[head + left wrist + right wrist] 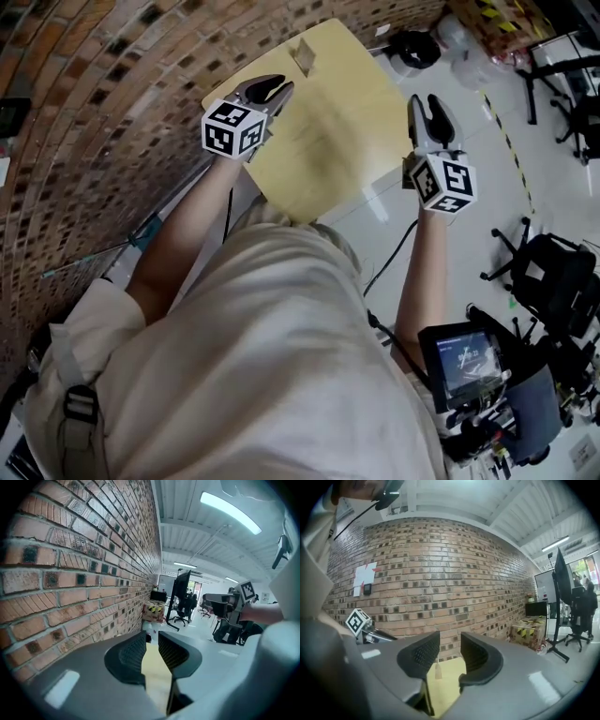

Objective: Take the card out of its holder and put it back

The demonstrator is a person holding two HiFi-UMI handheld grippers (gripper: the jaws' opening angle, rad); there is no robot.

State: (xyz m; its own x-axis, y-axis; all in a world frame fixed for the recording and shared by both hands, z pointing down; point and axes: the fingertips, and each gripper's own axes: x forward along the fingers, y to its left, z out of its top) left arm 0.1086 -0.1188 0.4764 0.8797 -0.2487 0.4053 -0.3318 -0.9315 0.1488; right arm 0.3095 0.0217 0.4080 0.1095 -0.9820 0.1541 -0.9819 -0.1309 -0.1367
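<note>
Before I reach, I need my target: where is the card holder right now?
In the head view the card holder stands at the far end of the yellow table, near the brick wall, ahead of the open left claw.

Tan card (302, 55) upright, near table (328, 141) far edge.

Fingers (423, 657) apart above yellow table (446, 682)

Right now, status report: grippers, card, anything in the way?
Left gripper open, empty, over table. Right gripper open, empty, by table's right edge. Holder upright at table's far end, apart from both. Nothing seen between.
</note>
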